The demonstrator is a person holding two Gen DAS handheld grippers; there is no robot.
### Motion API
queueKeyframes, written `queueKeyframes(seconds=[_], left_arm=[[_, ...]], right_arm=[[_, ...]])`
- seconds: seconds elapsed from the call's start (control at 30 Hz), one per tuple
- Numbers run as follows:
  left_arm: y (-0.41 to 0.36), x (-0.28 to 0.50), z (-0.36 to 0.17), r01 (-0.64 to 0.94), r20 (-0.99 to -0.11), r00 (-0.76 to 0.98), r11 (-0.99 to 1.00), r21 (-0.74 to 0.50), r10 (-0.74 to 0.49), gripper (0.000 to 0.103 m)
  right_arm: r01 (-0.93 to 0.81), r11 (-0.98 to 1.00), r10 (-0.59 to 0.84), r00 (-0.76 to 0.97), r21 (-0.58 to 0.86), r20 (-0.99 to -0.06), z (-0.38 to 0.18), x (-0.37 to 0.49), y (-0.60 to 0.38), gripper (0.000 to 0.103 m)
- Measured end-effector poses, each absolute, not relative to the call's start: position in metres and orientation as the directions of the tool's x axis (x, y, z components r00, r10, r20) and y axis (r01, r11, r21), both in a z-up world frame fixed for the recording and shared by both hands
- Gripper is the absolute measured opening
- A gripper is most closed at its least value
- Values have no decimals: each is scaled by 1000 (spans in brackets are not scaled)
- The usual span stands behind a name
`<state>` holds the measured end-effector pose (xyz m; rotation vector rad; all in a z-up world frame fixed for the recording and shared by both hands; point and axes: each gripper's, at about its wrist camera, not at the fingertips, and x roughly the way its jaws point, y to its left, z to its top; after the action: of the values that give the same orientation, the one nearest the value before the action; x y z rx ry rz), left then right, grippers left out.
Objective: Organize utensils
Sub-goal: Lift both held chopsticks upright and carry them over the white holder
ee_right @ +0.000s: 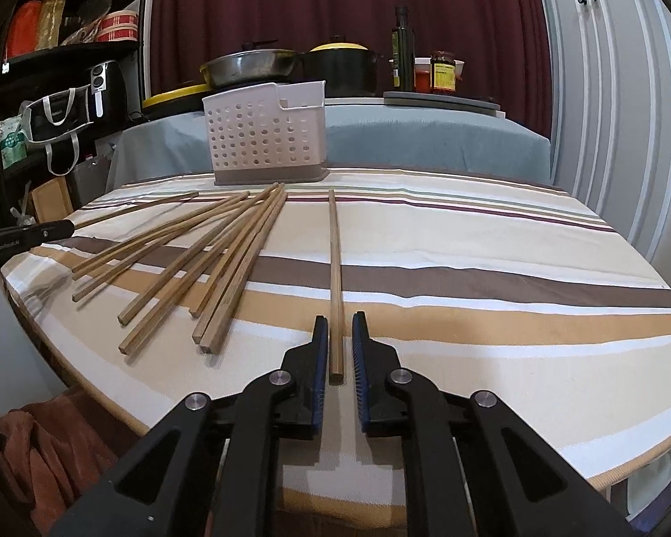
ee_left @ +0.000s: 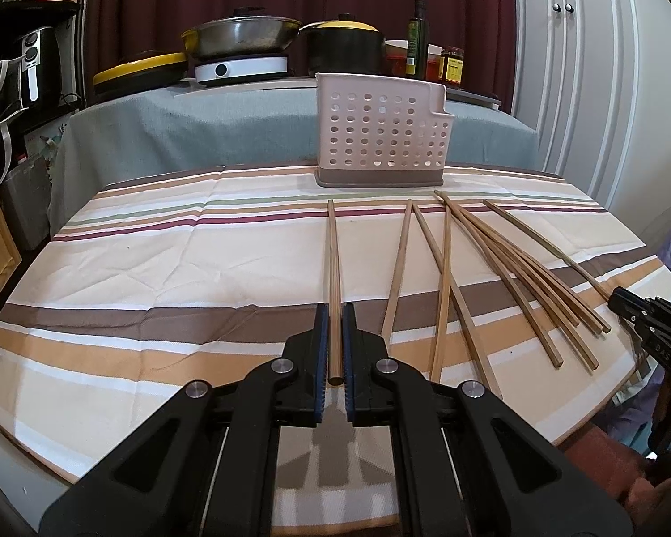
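A perforated white utensil holder (ee_left: 380, 134) (ee_right: 264, 129) stands at the far edge of the striped tablecloth (ee_left: 156, 268). My left gripper (ee_left: 334, 308) is shut on the near end of one wooden chopstick (ee_left: 333, 259), which lies flat and points toward the holder. Several loose chopsticks (ee_left: 492, 259) (ee_right: 228, 246) fan out between the two grippers. My right gripper (ee_right: 339, 317) is open, its fingers on either side of a separate chopstick (ee_right: 334, 246), with small gaps showing. Each gripper also shows at the edge of the other's view: the right gripper (ee_left: 617, 300) and the left gripper (ee_right: 69, 226).
Behind the table a grey-covered counter (ee_left: 201, 125) carries a pan on a hotplate (ee_left: 241, 40), a black pot with a yellow lid (ee_left: 344, 49), a bottle and jars. A shelf with appliances (ee_right: 67, 89) stands left, a white cabinet (ee_right: 604, 112) right. Brown cloth (ee_right: 44, 447) hangs below the table edge.
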<state>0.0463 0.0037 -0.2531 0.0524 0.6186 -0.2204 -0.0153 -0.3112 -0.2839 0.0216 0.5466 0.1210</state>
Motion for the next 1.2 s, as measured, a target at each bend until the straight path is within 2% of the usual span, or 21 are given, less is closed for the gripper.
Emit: queueKeyframes(seconds=[0.07,0.43,0.9,1.2], left_arm=[[4,46,-253,220,-578,794,975,-16,-189,6],[7,38,-234,207,-533,825,978,-27,-189,6],[13,21,-161,185,-386,904,982,-28,-181,6],[18,41,-132,171,-377,910,985,-38,-173,6]], right_arm=[[-112,992,122,844,50,-523,-283,-15,-310,7],[-106,994,105,895,22,-433,-237,-21,-303,7],[-113,993,114,950,22,-292,-158,-22,-298,7],[-115,993,119,935,30,-335,-134,15,-300,7]])
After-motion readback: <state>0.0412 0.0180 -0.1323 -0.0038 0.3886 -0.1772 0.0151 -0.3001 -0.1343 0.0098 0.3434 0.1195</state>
